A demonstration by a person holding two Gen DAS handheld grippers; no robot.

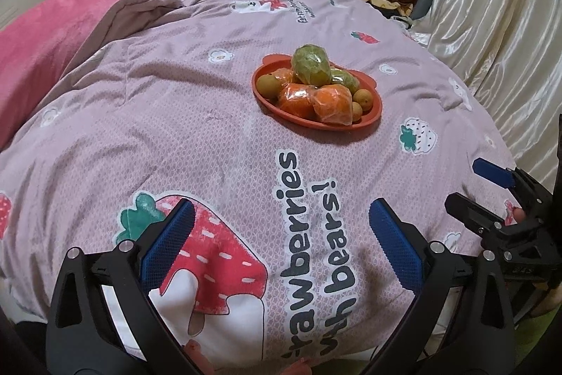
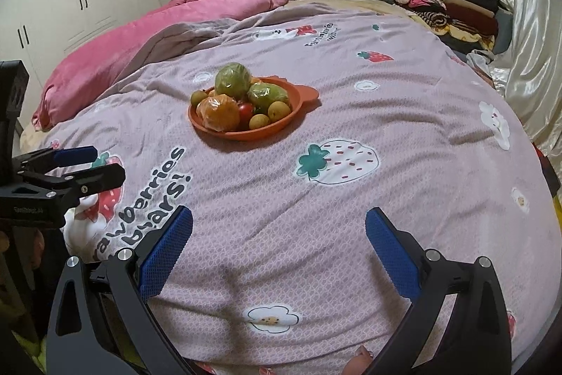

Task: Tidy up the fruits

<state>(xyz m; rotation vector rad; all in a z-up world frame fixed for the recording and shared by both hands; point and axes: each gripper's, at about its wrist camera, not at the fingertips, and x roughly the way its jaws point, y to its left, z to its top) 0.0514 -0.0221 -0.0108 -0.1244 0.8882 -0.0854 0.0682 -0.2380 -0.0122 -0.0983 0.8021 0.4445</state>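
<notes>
Both hand-held grippers hang over the near end of a bed, each with its blue-padded jaws spread wide and nothing between them. The left hand-held gripper (image 1: 281, 245) sits above a strawberry print and the lettering on the quilt (image 1: 175, 129); the right hand-held gripper (image 2: 279, 248) sits just beside it, over plain patterned cloth, and each shows at the edge of the other's view.

The fruit is all in one orange plate (image 1: 372, 118) that rests on the quilt, well ahead of both grippers: ahead and a little to the right of the left one, ahead and a little to the left of the right one. On the plate, two green fruits in clear wrap (image 1: 311, 64) are piled toward the far side, wrapped oranges (image 1: 332, 104) lie on the near side, and several small yellow-brown fruits (image 1: 266, 82) sit along the rim. From the right wrist view a small red fruit (image 2: 246, 109) shows between an orange and the green ones.

Farther off, a pink blanket (image 2: 140, 37) lies bunched beyond and left of the plate, and a stack of folded clothes (image 2: 446, 6) stands at the far right by the headboard.
</notes>
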